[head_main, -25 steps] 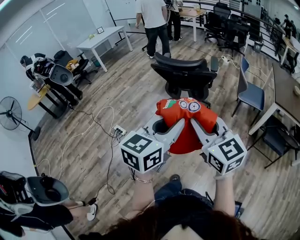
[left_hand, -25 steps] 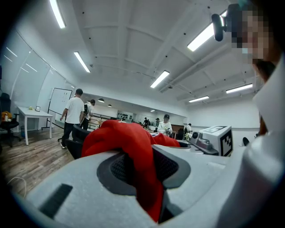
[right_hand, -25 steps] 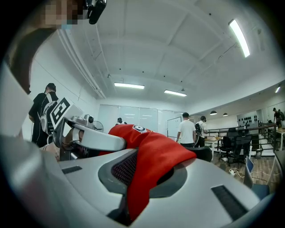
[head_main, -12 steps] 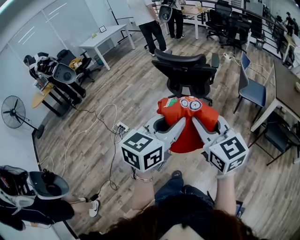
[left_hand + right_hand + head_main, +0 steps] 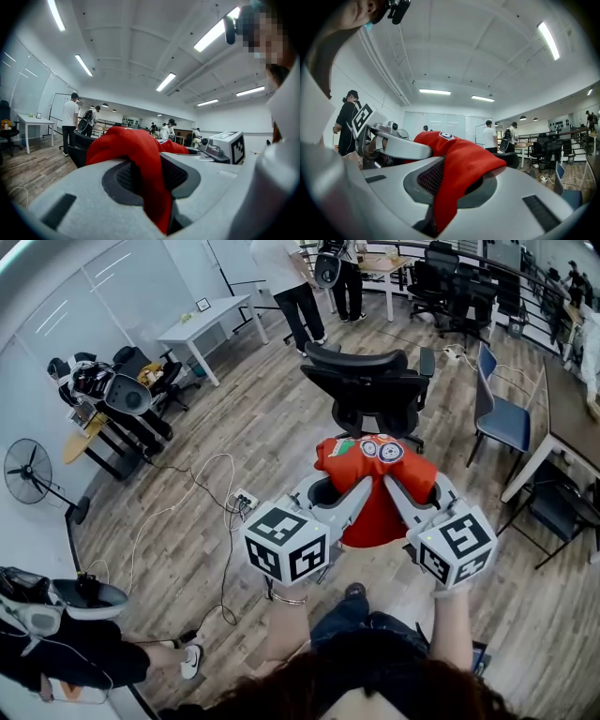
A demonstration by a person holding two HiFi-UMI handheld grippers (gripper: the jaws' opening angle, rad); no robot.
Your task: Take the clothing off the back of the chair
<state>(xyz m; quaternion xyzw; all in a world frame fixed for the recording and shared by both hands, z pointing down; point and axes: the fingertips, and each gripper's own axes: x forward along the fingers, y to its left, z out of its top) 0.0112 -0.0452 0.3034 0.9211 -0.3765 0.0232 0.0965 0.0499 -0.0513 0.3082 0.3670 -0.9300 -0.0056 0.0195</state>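
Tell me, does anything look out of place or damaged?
Nothing damaged. The red garment hangs bunched from the left gripper and right gripper, clear of the black chair. A loose cable sprawls across the floor.

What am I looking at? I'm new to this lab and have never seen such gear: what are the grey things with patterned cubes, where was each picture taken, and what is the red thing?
No robot: a person holds a two-jaw gripper in each hand. The top-down picture comes from a camera on their head; the other two come from cameras riding on the grippers. The left gripper and right gripper are each shut on a red garment, holding it in the air above the wooden floor. A black office chair stands beyond.
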